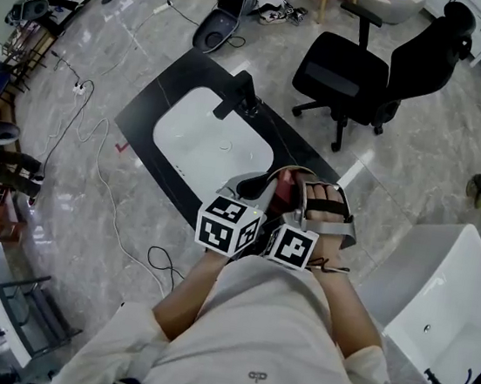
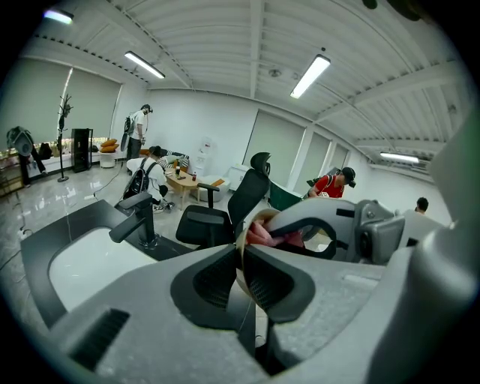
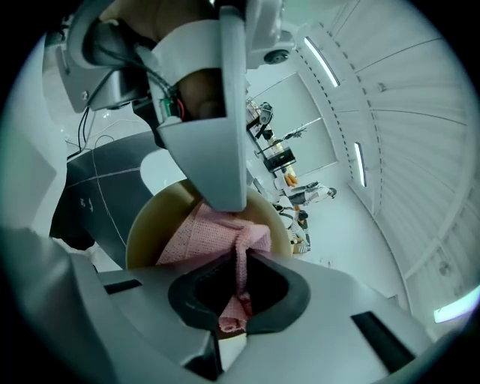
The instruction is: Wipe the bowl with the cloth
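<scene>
In the head view both grippers are held close together in front of the person, over the near end of a black counter (image 1: 160,101). My left gripper (image 2: 242,277) is shut on the thin rim of a tan bowl (image 2: 241,238), which it holds edge-on. The right gripper (image 3: 238,289) is shut on a pink cloth (image 3: 217,232) whose loose part lies against the inside of the bowl (image 3: 146,229). The left gripper's body (image 3: 214,105) hangs over the bowl's far rim. From the head, the bowl (image 1: 289,170) and cloth (image 1: 286,184) barely show between the marker cubes.
A white sink (image 1: 208,139) with a black faucet (image 1: 237,96) is set in the counter. A black office chair (image 1: 362,67) stands beyond it. A white tub (image 1: 450,302) is at the right. Cables trail over the floor at the left (image 1: 105,186). People are in the room's background.
</scene>
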`<action>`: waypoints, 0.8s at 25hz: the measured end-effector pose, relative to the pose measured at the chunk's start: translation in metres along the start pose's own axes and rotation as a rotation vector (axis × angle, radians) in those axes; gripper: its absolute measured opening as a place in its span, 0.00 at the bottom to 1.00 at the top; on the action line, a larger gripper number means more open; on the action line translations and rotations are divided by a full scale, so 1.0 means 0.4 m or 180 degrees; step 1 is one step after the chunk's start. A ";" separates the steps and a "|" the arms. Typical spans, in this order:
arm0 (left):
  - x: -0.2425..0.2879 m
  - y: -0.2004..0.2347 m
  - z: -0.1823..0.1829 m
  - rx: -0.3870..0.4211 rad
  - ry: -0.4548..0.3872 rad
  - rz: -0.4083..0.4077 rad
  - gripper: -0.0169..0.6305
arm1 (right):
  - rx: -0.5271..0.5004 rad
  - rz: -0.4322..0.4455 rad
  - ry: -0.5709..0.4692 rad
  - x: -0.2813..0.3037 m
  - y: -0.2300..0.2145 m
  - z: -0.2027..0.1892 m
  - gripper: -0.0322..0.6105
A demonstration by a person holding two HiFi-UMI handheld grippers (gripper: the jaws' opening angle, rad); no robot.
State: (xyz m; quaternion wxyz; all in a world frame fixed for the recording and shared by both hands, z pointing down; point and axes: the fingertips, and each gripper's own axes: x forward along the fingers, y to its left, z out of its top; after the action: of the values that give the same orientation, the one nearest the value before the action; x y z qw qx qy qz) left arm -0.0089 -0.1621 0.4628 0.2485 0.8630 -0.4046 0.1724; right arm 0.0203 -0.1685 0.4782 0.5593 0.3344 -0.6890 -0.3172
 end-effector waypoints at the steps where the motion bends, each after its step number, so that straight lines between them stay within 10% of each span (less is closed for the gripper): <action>1: 0.000 0.000 0.001 -0.0017 -0.0009 -0.0003 0.08 | -0.0006 -0.0034 0.0008 0.000 -0.003 -0.001 0.08; 20: -0.004 0.023 0.006 -0.0043 -0.0070 0.0087 0.08 | 0.0301 0.0457 -0.0424 -0.035 0.115 0.090 0.08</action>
State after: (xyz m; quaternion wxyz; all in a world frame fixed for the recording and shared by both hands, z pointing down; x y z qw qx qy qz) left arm -0.0170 -0.1675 0.4625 0.2475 0.8576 -0.4202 0.1635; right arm -0.0178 -0.1285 0.5014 0.5171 0.2884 -0.7611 -0.2650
